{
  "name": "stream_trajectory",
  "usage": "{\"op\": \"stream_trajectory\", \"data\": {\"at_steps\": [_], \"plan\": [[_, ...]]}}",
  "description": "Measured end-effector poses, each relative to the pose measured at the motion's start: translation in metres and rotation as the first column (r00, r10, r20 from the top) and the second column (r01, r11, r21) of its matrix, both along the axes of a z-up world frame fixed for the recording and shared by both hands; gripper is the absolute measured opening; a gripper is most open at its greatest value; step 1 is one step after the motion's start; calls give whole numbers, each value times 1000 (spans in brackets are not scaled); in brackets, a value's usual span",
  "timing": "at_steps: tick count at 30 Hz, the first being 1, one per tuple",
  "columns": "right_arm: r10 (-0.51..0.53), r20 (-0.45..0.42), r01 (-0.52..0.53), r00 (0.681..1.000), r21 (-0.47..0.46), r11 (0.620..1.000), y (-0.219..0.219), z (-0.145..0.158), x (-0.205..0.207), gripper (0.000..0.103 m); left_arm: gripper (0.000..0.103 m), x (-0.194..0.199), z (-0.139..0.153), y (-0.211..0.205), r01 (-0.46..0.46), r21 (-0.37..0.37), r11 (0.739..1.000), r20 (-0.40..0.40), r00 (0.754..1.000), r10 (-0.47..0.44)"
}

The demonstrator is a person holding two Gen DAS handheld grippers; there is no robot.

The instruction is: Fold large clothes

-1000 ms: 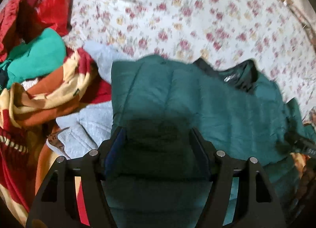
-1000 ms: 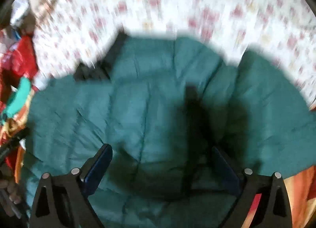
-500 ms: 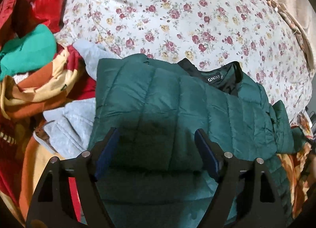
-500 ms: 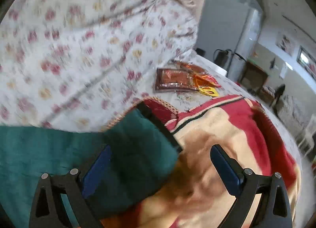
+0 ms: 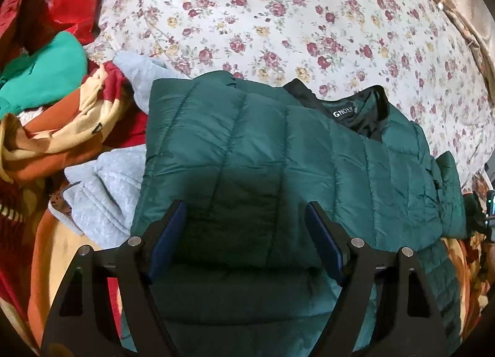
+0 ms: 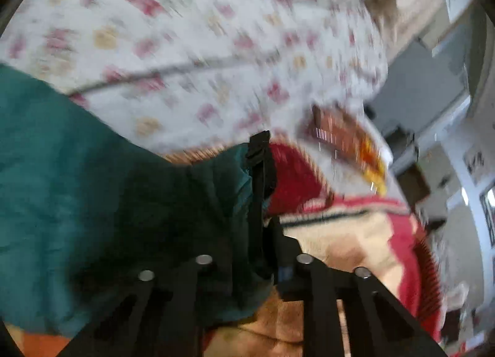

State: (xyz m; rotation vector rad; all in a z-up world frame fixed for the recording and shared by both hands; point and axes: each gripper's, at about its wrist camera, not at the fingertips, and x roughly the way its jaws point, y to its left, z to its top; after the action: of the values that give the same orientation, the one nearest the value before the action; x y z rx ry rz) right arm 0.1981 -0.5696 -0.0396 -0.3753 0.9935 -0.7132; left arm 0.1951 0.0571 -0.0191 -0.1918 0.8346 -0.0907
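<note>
A dark green quilted puffer jacket (image 5: 263, 152) lies on the floral bedspread, its black collar with a label at the far right. My left gripper (image 5: 246, 227) is open above the jacket's near part and holds nothing. In the blurred right wrist view, my right gripper (image 6: 263, 177) is shut on the jacket's sleeve end (image 6: 216, 189), where green cloth with a black cuff sits between the fingers. The right gripper also shows faintly at the right edge of the left wrist view (image 5: 482, 214).
A floral bedspread (image 5: 278, 16) covers the bed. A pile of clothes lies to the left: a grey fleece (image 5: 102, 183), an orange-cream-red blanket (image 5: 62, 128), a bright green garment (image 5: 40, 69), a red one (image 5: 62, 7). A red and cream blanket (image 6: 355, 233) lies at the right.
My right gripper swung from over the jacket's body to its right sleeve end and closed on it. My left gripper drew back a little and stayed open.
</note>
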Motion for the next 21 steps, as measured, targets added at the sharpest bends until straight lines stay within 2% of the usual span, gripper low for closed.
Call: {"op": "stream_trajectory", "data": {"at_steps": [3,6,11,14,16,19,21], "plan": [[59,6,-60,998,25,998,34,18,4,14,79,0,0,4,-20,18,1000,-16,1000,20],[92,68,-99,993,104,990,78,40,1,13,79,0,-4,7,-43,47,998,-33,998,45],[221,151,-246,964,176,953,200,58,4,11,79,-1,-2,10,-63,59,996,-23,998,65],[310,182,-345,933,213,914,270,57,12,10,79,-1,4,9,-55,58,997,-5,998,56],[396,183,-431,900,231,872,328,52,20,9,79,1,7,8,-43,56,997,1,999,43],[473,190,-509,860,299,807,391,41,26,6,79,5,6,5,-13,43,999,-17,1000,14],[526,183,-556,831,309,771,428,34,28,6,79,8,4,2,0,40,999,-32,999,1]]}}
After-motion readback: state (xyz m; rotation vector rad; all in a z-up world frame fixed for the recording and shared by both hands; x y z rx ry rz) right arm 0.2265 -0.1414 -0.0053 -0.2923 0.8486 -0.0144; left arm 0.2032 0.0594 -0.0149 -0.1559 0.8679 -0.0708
